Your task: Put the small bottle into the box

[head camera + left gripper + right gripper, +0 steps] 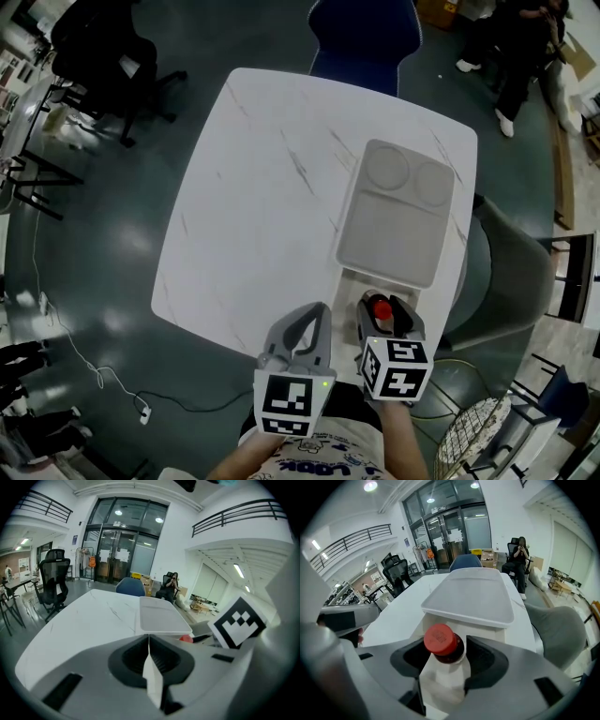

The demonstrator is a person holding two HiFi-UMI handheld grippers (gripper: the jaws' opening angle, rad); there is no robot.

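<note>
The small bottle [440, 667] has a white body and a red cap [379, 307]. My right gripper [446, 654] is shut on it, holding it upright just above the table's near edge. Directly ahead of it lies the white box [351, 278], whose far part is covered by a flat white lid [398, 211]. The lid [473, 595] fills the middle of the right gripper view. My left gripper [305, 325] hovers beside the right one, to its left. Its jaws [149, 644] are shut on nothing. The red cap [185, 638] also peeks out in the left gripper view.
The white marble table [272, 187] spreads to the left of the box. A blue chair [366, 37] stands at the far side, a grey chair [511, 281] on the right. A person [520, 47] sits far back right. A wire basket [478, 436] is near my right.
</note>
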